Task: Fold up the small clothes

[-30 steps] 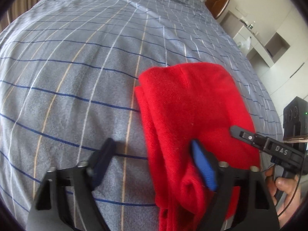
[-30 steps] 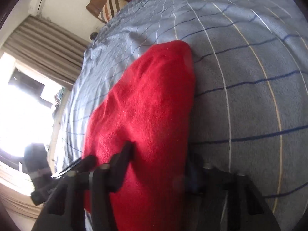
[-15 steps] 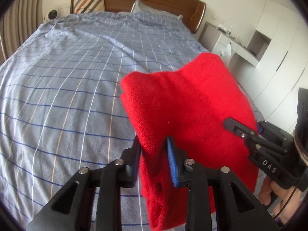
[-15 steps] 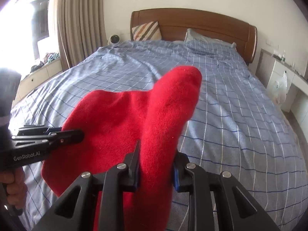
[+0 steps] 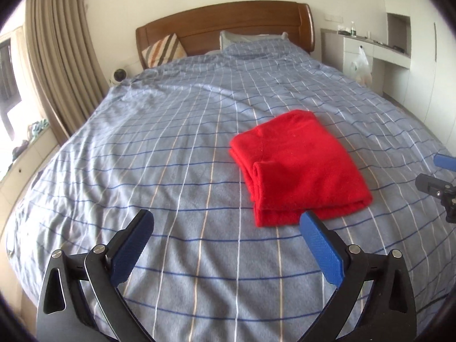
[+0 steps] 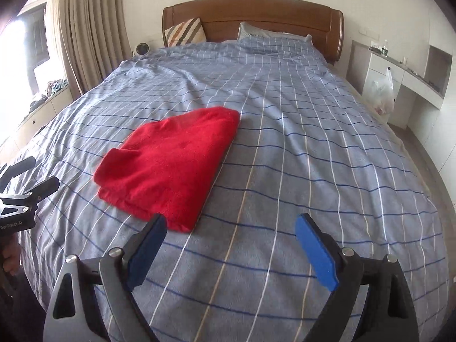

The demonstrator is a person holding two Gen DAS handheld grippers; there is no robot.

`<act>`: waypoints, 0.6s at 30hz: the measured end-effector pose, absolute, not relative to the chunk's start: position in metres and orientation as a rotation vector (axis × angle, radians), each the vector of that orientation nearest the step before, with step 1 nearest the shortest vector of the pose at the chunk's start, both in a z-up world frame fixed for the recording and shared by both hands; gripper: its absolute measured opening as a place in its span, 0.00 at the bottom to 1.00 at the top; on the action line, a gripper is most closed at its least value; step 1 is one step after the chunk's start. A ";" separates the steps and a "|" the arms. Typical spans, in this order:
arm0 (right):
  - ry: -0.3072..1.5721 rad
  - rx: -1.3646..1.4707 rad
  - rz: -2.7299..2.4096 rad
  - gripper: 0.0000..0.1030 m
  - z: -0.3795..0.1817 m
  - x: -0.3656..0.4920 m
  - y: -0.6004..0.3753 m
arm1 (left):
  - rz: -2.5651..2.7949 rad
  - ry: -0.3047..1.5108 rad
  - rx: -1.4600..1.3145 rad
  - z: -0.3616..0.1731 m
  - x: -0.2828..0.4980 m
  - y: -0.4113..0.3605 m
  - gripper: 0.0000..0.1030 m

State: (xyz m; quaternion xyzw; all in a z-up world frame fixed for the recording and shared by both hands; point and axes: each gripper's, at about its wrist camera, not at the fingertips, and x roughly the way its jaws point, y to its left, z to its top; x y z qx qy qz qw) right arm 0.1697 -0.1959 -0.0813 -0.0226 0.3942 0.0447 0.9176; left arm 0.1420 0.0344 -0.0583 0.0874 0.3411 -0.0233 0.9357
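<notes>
A red fleece garment lies folded into a thick rectangle on the blue checked bed cover. It also shows in the right wrist view. My left gripper is open and empty, held back from the garment's near left corner. My right gripper is open and empty, just behind the garment's near right corner. Neither gripper touches the garment. The right gripper's tips show at the right edge of the left wrist view; the left gripper's tips show at the left edge of the right wrist view.
A wooden headboard with a striped cushion and a pillow stands at the far end. Curtains hang on the left. A white desk unit with a plastic bag is on the right.
Both grippers were shut on the red garment and held it up. They have let go, opened wide and drawn back; the garment now lies folded on the bed.
</notes>
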 end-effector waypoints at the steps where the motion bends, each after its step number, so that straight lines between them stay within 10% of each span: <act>1: 0.791 -0.049 0.094 0.89 -0.074 0.158 -0.193 | -0.036 0.696 0.178 -0.053 0.134 0.032 1.00; 18: 0.785 -0.066 0.102 0.98 -0.036 0.057 -0.141 | 0.032 0.748 0.168 -0.025 0.054 0.025 1.00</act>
